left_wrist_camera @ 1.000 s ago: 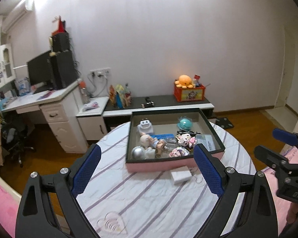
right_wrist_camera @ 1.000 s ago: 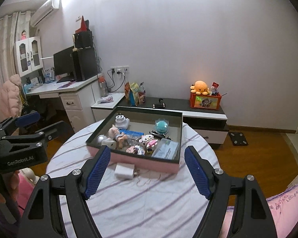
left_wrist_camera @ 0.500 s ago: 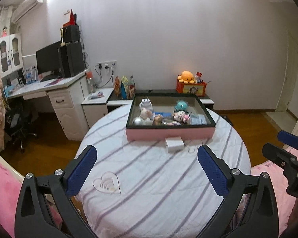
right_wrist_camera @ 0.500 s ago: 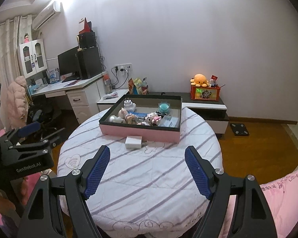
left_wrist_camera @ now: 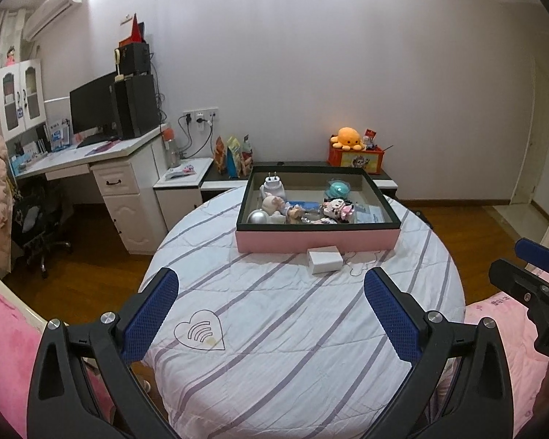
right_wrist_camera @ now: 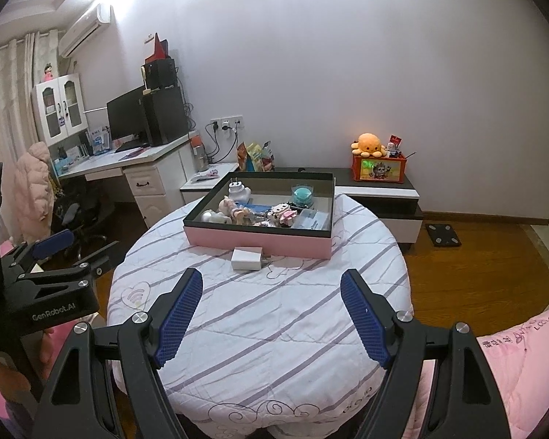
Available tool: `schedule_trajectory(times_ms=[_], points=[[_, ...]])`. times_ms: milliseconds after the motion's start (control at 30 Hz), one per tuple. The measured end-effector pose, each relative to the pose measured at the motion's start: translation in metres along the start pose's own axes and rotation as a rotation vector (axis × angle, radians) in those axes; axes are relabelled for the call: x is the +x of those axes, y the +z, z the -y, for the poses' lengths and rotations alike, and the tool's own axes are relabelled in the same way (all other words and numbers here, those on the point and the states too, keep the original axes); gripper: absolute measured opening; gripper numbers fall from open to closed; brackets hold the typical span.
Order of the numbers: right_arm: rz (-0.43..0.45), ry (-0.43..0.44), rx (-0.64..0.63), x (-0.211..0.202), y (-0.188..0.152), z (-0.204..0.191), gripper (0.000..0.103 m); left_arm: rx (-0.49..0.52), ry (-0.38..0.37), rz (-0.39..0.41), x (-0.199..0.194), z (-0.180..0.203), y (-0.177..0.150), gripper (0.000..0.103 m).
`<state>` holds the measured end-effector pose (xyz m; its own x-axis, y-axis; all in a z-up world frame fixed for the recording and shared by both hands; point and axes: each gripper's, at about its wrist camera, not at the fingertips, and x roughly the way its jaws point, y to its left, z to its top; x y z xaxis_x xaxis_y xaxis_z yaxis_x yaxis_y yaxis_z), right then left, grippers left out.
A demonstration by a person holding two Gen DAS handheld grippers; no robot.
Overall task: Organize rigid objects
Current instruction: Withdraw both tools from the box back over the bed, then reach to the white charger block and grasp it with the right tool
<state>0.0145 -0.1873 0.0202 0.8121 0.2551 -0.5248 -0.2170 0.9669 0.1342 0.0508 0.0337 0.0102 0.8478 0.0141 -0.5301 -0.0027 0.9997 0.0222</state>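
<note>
Both grippers have drawn back from the far side of the round table [left_wrist_camera: 274, 347], so the pink box [left_wrist_camera: 317, 240] with its black rim now looks smaller and farther than it did one second ago. I judge this as a retreat, either after a placing or before a new reach. The left gripper [left_wrist_camera: 271, 314] has its fingers at their widest and holds nothing; the right gripper [right_wrist_camera: 272, 318] is also spread, a little less wide, and empty. Small toys, a silver ball [left_wrist_camera: 258, 216] and a white plug [left_wrist_camera: 273, 185] lie inside the box. One white adapter [left_wrist_camera: 324, 261] rests on the striped cloth just in front of the box, outside it. Between the grippers and the adapter nothing stands in the way.
</note>
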Motion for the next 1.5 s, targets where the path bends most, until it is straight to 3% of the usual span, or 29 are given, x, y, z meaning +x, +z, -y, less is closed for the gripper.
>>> schedule_trajectory(times_ms=[300, 933, 1200, 1500], points=[[-0.037, 0.02, 0.014, 0.026, 0.004, 0.007, 0.08, 0.002, 0.02, -0.058, 0.032, -0.001, 0.006, 0.103], [-0.272, 0.073, -0.016, 0.171, 0.021, 0.005, 0.08, 0.01, 0.042, -0.294, 0.164, -0.01, 0.014, 0.103], [-0.365, 0.081, -0.036, 0.218, 0.019, -0.012, 0.08, -0.011, 0.044, -0.354, 0.195, -0.035, 0.008, 0.103], [-0.447, 0.057, -0.048, 0.255, 0.012, -0.026, 0.08, -0.041, 0.008, -0.359, 0.211, -0.055, 0.007, 0.103]])
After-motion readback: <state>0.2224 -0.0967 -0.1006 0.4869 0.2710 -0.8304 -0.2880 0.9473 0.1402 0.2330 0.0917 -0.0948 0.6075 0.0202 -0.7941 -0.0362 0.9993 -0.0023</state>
